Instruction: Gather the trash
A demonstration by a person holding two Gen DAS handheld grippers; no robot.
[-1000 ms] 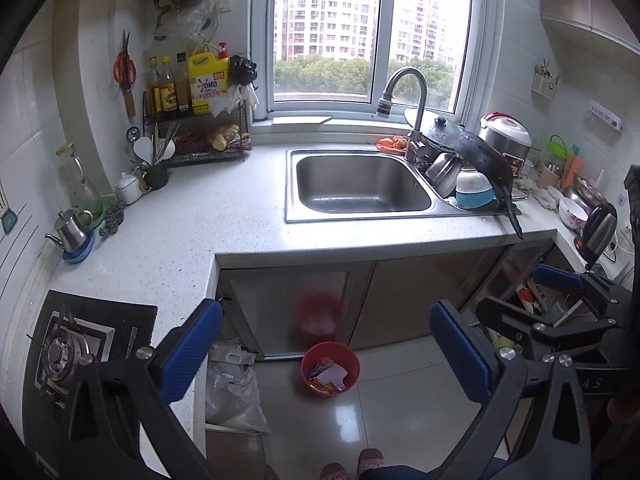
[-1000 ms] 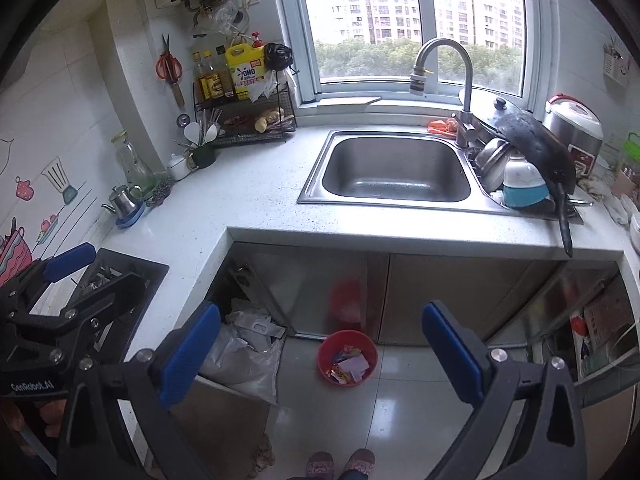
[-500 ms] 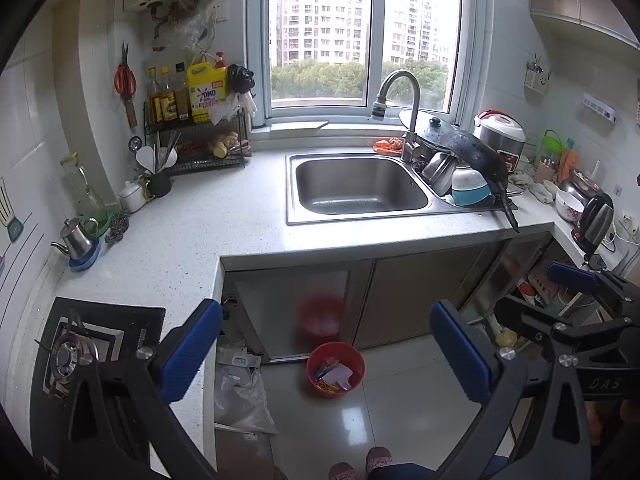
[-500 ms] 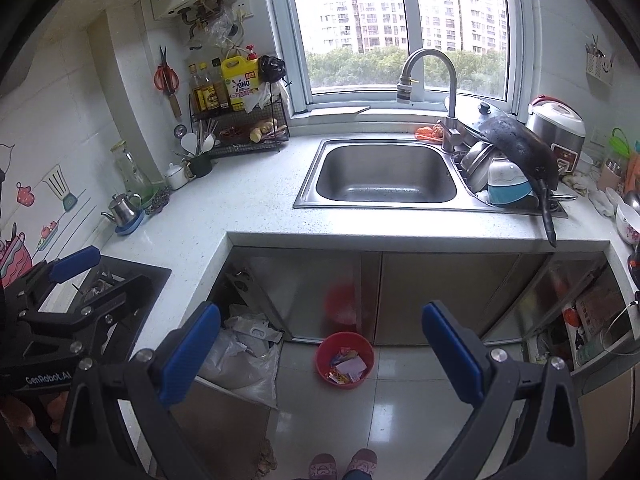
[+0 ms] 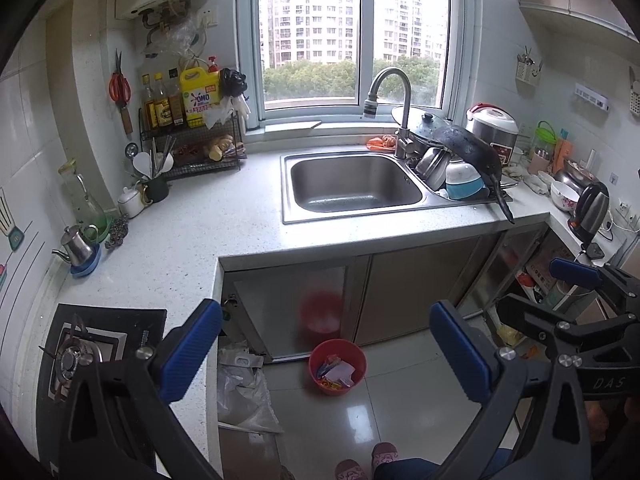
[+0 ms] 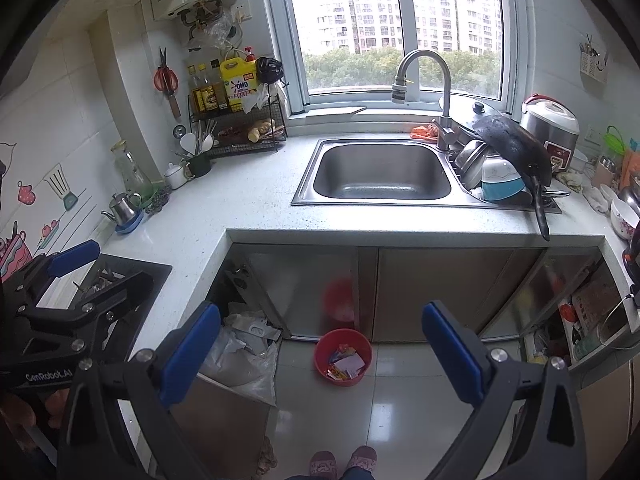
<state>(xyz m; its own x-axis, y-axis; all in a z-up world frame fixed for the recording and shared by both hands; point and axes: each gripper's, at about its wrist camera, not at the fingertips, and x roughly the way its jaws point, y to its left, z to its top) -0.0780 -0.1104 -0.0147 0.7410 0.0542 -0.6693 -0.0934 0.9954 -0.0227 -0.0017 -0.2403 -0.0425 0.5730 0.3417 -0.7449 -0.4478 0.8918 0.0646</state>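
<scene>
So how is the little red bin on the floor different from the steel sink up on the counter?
The red bin is round, plastic-looking and stands loose on the floor tiles; the sink is rectangular, shiny metal and set into the countertop. The bin holds wrappers and paper scraps, while the sink basin looks empty. Both are open-topped containers.

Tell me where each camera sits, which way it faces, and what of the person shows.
Left wrist: on the left gripper, held high, facing the sink and window; the right gripper and slippered feet show.
Right wrist: on the right gripper, alongside, facing the same way; the left gripper and feet show.
Shared: sink, red bin, white counter.
</scene>
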